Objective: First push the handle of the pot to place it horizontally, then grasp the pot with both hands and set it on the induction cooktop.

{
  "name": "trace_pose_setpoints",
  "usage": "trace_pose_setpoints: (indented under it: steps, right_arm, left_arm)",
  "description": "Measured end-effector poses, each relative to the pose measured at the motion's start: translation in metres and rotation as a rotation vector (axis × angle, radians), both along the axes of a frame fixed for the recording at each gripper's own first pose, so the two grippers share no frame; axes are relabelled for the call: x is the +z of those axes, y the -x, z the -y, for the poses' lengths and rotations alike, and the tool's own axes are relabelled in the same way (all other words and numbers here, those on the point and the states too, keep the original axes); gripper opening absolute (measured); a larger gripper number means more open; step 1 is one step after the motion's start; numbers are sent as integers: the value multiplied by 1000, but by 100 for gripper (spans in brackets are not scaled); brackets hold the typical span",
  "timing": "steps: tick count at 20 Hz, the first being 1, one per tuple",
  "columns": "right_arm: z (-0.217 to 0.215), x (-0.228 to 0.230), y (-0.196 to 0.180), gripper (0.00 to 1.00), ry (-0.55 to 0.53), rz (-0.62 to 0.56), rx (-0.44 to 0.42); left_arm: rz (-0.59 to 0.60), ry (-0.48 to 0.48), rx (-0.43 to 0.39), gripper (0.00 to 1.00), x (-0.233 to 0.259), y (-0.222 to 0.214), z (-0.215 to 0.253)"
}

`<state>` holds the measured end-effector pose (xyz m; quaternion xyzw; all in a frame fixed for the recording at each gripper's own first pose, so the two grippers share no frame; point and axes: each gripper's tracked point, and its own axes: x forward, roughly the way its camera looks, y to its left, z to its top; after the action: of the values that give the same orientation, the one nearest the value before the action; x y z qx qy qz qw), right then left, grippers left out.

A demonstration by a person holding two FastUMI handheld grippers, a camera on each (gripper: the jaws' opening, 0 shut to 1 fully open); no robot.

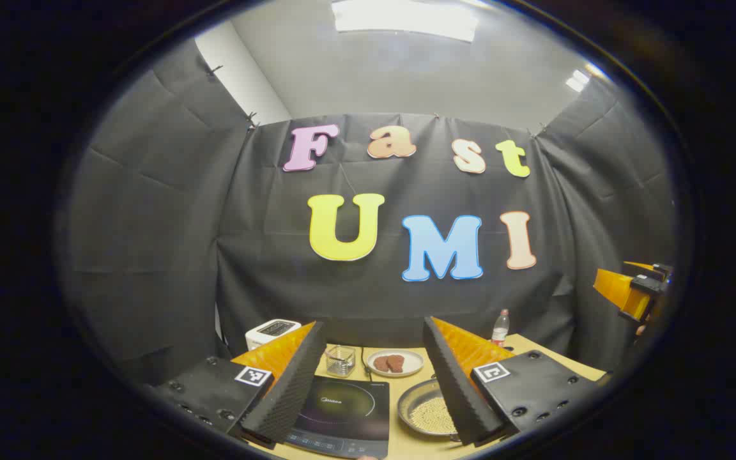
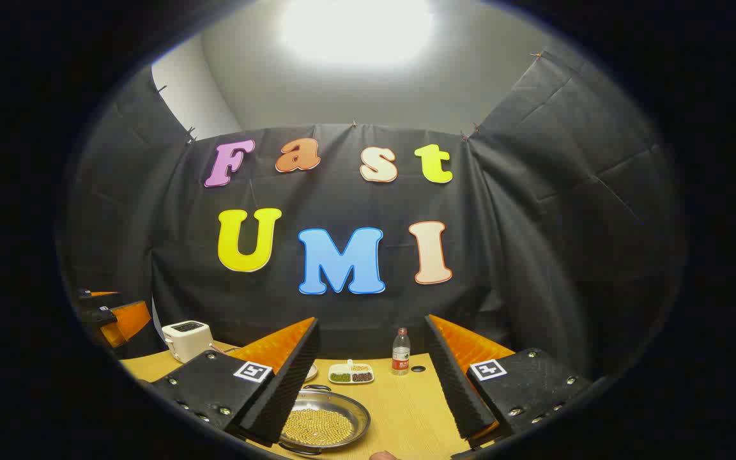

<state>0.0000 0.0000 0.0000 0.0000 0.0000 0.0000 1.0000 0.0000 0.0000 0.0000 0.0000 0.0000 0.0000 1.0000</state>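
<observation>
The pot (image 1: 429, 414) is a shallow metal pan holding small yellow beans. In the left gripper view it rests on the wooden table just right of the black induction cooktop (image 1: 342, 412), partly behind my right finger. My left gripper (image 1: 373, 326) is open above the cooktop, holding nothing. In the right gripper view the pot (image 2: 324, 421) lies low and left, partly behind the left finger, with a small loop handle (image 2: 317, 387) on its far rim. My right gripper (image 2: 372, 319) is open and holds nothing, hovering above the table.
A white toaster (image 1: 272, 331), a glass cup (image 1: 340, 360), a plate with brown pieces (image 1: 395, 363) and a bottle (image 1: 500, 328) stand behind the cooktop. A small divided tray (image 2: 351, 372) sits beyond the pot. The black cloth wall closes the back and sides.
</observation>
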Motion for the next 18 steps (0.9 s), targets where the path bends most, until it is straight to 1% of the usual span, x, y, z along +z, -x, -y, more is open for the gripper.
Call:
trace_pose_setpoints:
  steps: [2,18]
  right_arm:
    - [0,1,1,97,-1,-2,1]
    - [6,-5,6,97,4,-37,2]
  left_arm:
    - [1,2,-1,100,0,2,2]
    - [24,-13,-3,99,6,15,8]
